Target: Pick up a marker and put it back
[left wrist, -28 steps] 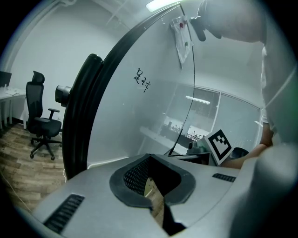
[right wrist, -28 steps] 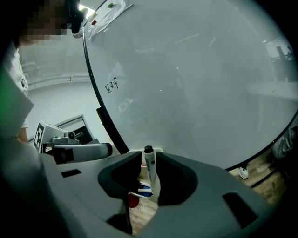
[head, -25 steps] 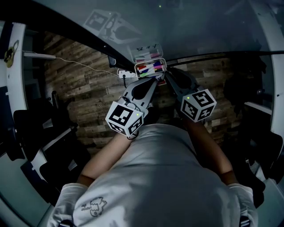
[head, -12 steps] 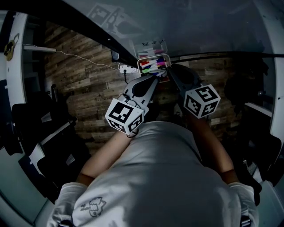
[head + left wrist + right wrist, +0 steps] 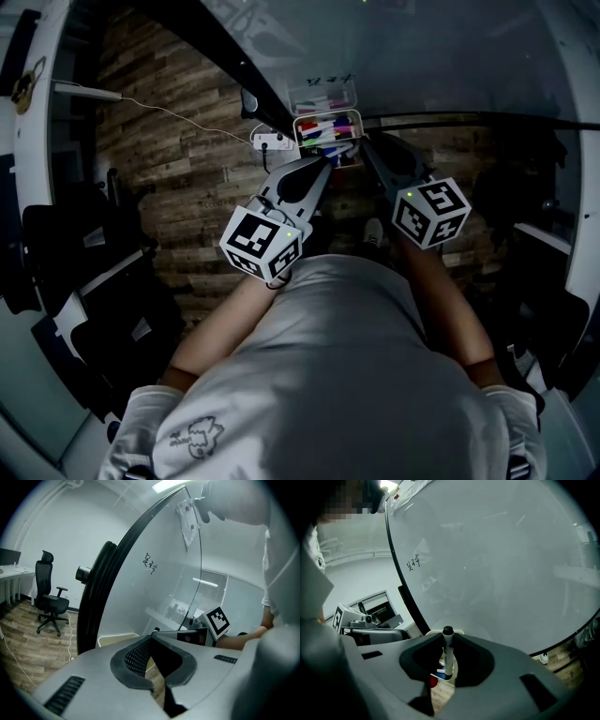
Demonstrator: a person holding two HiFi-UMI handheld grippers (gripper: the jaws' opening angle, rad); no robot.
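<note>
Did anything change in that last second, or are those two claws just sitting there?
Hardly anything. The left gripper, right gripper and marker tray shift slightly together in the head view, likely the camera moving. No grab or release shows. The right one is shut on a marker, the left shut and empty.

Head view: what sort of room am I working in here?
Most likely an office or meeting room: a large whiteboard with handwriting, a tray of coloured markers at its bottom edge, and a black office chair on wood-look flooring.
</note>
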